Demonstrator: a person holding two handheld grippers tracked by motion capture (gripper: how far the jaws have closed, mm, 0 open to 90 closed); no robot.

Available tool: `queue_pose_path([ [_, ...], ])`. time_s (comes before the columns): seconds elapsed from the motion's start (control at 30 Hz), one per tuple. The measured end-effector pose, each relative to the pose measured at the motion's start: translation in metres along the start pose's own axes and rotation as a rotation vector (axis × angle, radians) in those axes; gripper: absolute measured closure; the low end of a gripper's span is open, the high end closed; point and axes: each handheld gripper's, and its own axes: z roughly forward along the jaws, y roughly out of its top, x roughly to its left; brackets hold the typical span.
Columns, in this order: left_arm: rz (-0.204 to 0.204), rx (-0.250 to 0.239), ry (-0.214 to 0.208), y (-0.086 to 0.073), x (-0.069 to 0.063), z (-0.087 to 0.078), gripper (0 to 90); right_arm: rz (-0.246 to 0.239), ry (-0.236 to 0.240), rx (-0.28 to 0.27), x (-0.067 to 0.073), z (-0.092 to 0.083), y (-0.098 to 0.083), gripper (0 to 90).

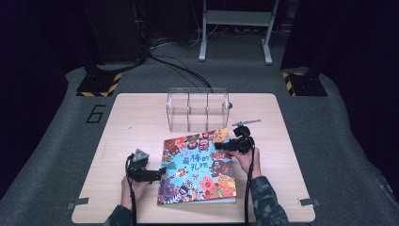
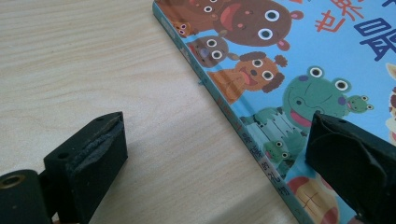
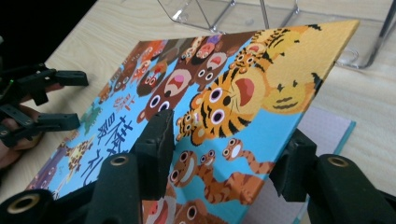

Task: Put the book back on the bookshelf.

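The right gripper (image 3: 224, 158) has its jaws clamped on the lifted cover of the colourful cartoon-animal picture book (image 1: 200, 165), partly hiding the page below; the left gripper (image 2: 215, 154) has its jaws apart astride the book's spine.

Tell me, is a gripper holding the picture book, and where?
Yes. The right gripper pinches the picture book's front cover at its open edge and has it lifted off the pages. The left gripper is open astride the spine, holding nothing.

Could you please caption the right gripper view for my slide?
Right gripper lifts the picture book's front cover by its edge, near the clear organiser.
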Motion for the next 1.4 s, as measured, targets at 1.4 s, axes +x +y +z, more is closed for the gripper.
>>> queue_pose_path([
  [1.4, -0.024, 0.006, -0.042, 0.004, 0.005, -0.001, 0.1, -0.162, -0.041, -0.180, 0.019, -0.011, -0.006, 53.0],
])
